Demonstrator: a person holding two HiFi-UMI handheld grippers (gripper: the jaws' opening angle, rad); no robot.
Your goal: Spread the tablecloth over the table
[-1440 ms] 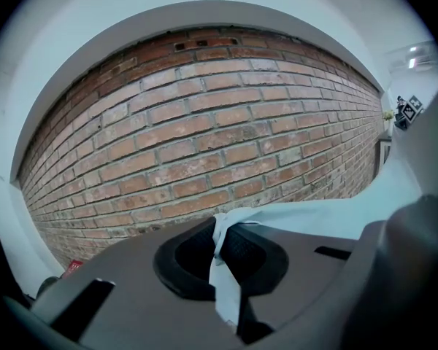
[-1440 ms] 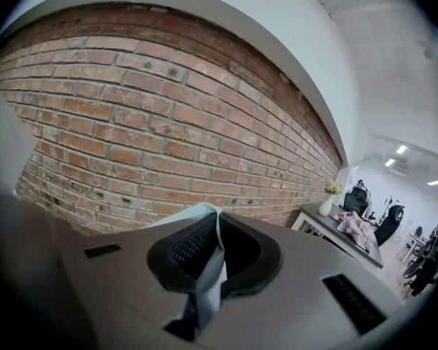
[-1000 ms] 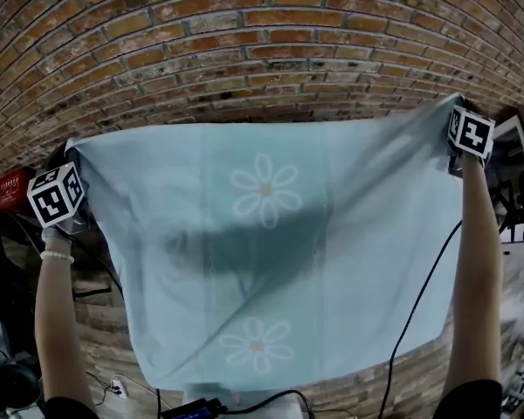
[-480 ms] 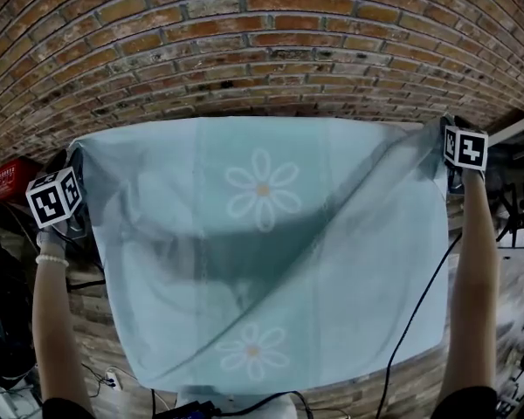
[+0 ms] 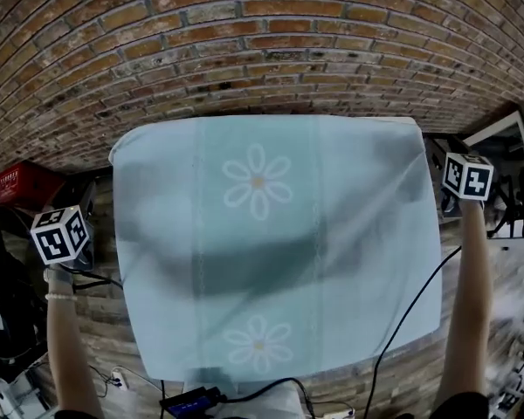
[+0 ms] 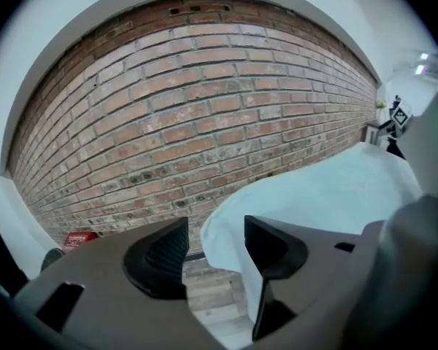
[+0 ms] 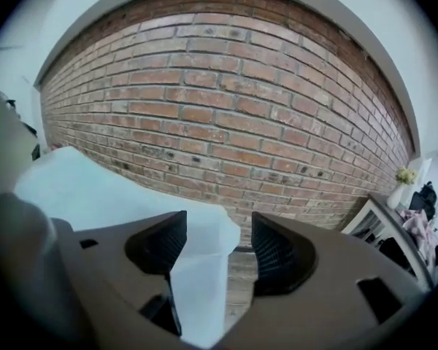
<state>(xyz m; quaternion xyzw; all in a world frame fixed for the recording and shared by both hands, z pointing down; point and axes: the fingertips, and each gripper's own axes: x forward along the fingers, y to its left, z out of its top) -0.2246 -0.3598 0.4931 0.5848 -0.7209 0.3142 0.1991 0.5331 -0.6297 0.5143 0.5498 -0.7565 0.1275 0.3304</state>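
Jaws just opened, tablecloth [image 5: 271,243] corners between them, table hidden

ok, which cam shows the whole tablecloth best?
Head view: the whole light-blue tablecloth shows, edge to edge. Left gripper view catches only one corner and a stretch behind it; right gripper view likewise, its own near corner and a stretch.

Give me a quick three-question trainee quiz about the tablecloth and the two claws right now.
1. True or false: the left claw clamps the tablecloth.
2. Flowers showing on it: A one, B two, C five?
3. What stands behind it?
Key: 1 false; it and the right claw have just been opening, a tablecloth corner loose between each pair of jaws. 2 B. 3 brick wall.
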